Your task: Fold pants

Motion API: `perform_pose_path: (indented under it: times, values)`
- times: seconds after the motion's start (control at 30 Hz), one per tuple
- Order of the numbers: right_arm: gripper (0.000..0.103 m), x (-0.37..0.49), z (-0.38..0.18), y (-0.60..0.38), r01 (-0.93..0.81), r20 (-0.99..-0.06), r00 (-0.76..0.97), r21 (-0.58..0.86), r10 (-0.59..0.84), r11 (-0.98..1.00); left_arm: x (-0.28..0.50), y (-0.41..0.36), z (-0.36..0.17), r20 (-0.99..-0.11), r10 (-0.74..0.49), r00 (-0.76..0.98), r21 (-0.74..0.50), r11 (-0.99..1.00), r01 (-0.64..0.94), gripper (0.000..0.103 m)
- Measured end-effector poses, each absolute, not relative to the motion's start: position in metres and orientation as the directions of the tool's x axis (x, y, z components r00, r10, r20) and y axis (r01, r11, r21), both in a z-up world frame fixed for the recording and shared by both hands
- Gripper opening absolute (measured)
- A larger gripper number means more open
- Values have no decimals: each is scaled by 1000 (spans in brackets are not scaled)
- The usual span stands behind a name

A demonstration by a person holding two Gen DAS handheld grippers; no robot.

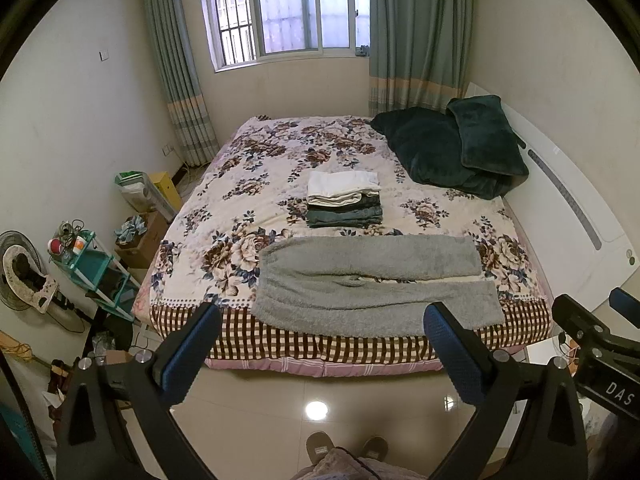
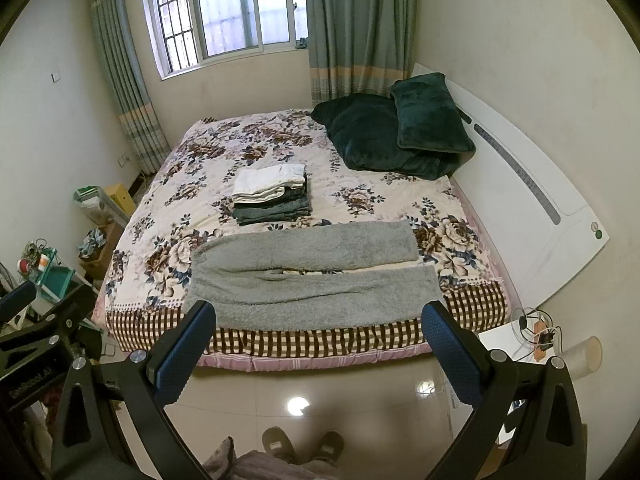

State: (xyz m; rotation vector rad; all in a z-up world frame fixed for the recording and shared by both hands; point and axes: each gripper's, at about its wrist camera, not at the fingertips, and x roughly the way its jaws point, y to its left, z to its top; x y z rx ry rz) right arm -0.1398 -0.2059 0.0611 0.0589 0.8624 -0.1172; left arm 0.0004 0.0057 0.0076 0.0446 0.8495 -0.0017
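Grey fleece pants (image 1: pixel 372 280) lie flat along the near edge of the bed (image 1: pixel 280 152), waist to the left, both legs stretched to the right with a narrow gap between them. They also show in the right wrist view (image 2: pixel 308 280). My left gripper (image 1: pixel 322 320) is open and empty, held back from the bed above the floor. My right gripper (image 2: pixel 320 318) is open and empty, also short of the bed edge. The right gripper's body shows at the right edge of the left wrist view (image 1: pixel 592 332).
A stack of folded clothes (image 1: pixel 344 200), white on top of dark ones, sits mid-bed behind the pants. Dark green pillows (image 1: pixel 452 148) lie at the far right by the white headboard (image 1: pixel 576 216). A teal shelf (image 1: pixel 96 272) and boxes stand left of the bed. Tiled floor lies below.
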Motion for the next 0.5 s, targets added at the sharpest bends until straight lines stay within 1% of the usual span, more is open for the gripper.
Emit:
perform_pose_path:
  times: [0.5]
  values:
    - [103,-139,64,-209,126,-763,642,8,-76,992,4,6,10,-751,18,660,40,999,18,103]
